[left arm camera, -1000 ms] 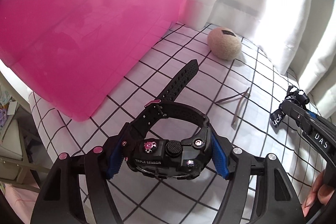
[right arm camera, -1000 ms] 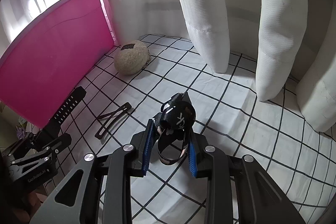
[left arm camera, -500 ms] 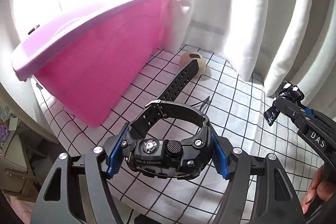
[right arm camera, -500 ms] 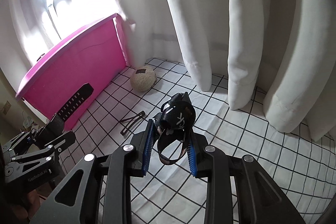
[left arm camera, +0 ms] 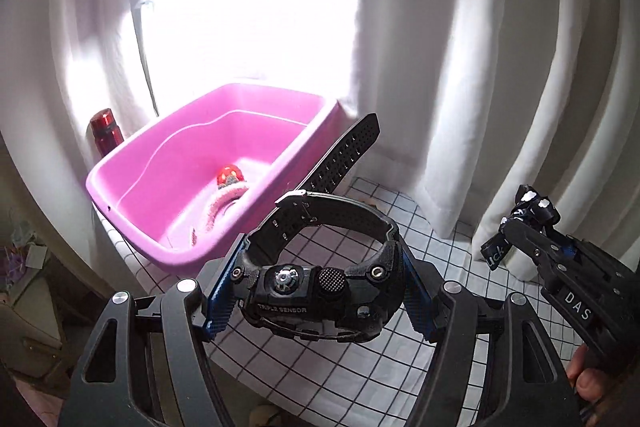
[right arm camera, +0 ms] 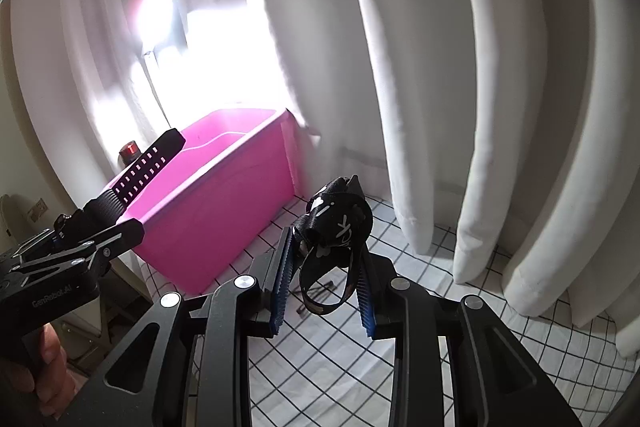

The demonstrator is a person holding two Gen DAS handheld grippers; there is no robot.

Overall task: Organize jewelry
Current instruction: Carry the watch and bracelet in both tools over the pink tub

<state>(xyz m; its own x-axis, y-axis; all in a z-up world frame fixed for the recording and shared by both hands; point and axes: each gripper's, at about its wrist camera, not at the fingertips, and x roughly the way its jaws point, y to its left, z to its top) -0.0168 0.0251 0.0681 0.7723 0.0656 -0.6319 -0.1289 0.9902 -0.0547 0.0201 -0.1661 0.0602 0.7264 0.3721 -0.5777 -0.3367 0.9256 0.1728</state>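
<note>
My left gripper [left arm camera: 316, 291] is shut on a chunky black watch [left arm camera: 320, 287], blue pads pressing its case from both sides; the perforated strap [left arm camera: 344, 155] sticks up toward the pink tub [left arm camera: 132, 167]. That tub stands at the back left with a red-topped pink item [left arm camera: 230, 177] lying inside. My right gripper [right arm camera: 326, 271] is shut on a black band with white print [right arm camera: 340, 219], whose loop hangs down between the fingers. Both grippers hang well above the gridded cloth. In the right wrist view the left gripper [right arm camera: 96, 227] with the watch strap [right arm camera: 144, 167] shows at the left.
White curtains [right arm camera: 420, 87] close off the back and right side, with bright window light behind the tub. A red bottle [left arm camera: 106, 135] stands behind the tub's left corner. A dark hair clip [right arm camera: 316, 295] lies on the white checked cloth [left arm camera: 360, 387] under the right gripper.
Both grippers have risen a good way with their loads. The tub's open inside has come into view from above, and the round beige ball on the cloth has dropped out of sight.
</note>
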